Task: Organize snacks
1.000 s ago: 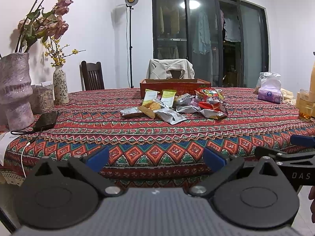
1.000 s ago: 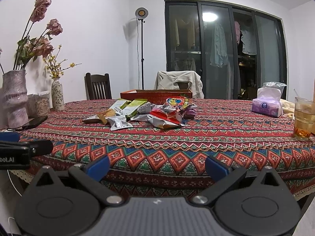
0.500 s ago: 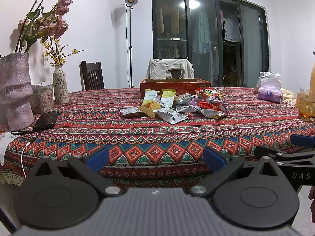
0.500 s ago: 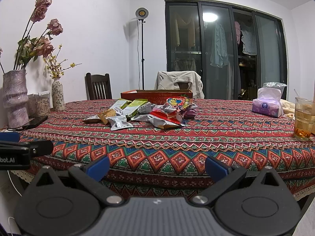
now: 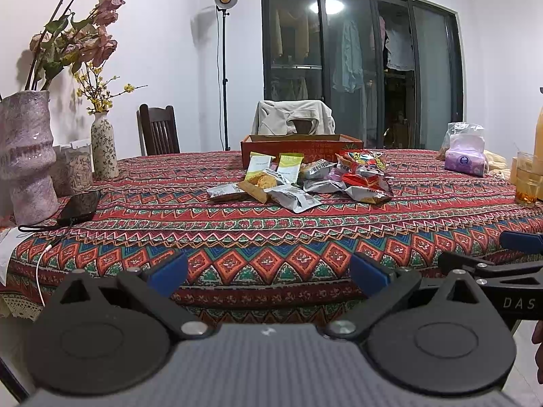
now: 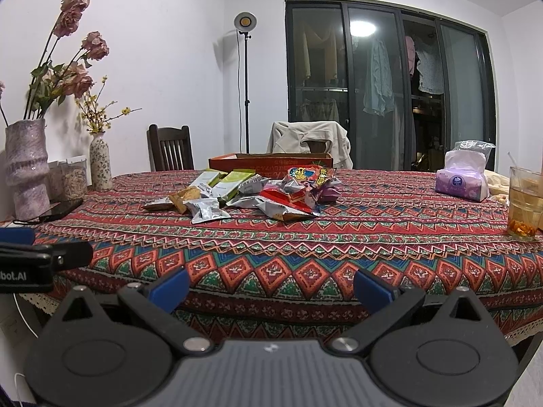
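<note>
1. Left gripper: jaws spread wide, blue pads apart, nothing between them. It is held off the near edge of the table, level with the hanging tablecloth.
2. Right gripper: jaws likewise wide open and empty, also in front of the table's near edge. Each gripper shows at the edge of the other's view, so the two are side by side.
3. Ahead of both sets of jaws, past a bare stretch of patterned cloth: snack pile, loose on the table, well apart from either gripper. It holds silver packets, two pale green packets leaning at the back, a biscuit pack, and red packets on the right side.
4. Just behind the pile, touching or nearly touching the green packets: a shallow red box, open at the top. Contents not visible.
5. Left of the left jaws and farther in: a black phone with a cable, a large mottled vase and a small floral vase.
6. Right of the right jaws: a glass of amber drink; beyond it a purple tissue pack.
7. Beyond the table: two chairs, one draped with a pale garment.
</note>
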{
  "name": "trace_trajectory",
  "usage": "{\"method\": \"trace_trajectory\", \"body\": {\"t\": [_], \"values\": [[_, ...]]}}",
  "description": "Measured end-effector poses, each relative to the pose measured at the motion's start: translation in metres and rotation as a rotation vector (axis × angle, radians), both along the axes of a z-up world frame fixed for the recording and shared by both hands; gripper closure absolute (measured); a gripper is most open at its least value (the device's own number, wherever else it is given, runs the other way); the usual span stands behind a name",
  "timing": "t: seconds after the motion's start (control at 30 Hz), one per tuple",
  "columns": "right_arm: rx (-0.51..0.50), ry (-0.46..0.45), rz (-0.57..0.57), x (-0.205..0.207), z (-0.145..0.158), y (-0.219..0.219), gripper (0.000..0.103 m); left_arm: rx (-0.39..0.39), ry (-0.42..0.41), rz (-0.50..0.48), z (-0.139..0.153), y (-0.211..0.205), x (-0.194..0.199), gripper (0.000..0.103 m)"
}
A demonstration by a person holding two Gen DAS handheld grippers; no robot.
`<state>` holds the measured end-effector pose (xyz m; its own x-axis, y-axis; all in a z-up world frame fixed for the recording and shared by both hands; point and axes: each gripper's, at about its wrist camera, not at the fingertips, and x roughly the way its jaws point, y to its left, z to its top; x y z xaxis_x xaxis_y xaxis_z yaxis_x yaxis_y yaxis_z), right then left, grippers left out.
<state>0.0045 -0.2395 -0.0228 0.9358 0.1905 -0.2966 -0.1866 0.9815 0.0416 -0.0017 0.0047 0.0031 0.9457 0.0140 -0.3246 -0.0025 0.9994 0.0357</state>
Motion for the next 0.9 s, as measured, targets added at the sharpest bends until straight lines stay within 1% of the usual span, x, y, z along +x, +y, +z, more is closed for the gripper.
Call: {"method": "trace_trajectory", "body": {"t": [0.7,0.8,0.9], "values": [[0.003,0.014,0.004,0.004,-0.004,0.0,0.0,0.004,0.01,-0.001,-0.003,-0.002,0.002,0.0],[0.004,0.015,0.008,0.005,-0.004,-0.001,0.0,0.011,0.007,-0.002,-0.001,-0.002,0.008,0.0],[-0.002,-0.003,0.007,0.013,0.0,-0.003,0.0,0.041,-0.013,-0.007,0.004,-0.004,0.024,0.0]]}}
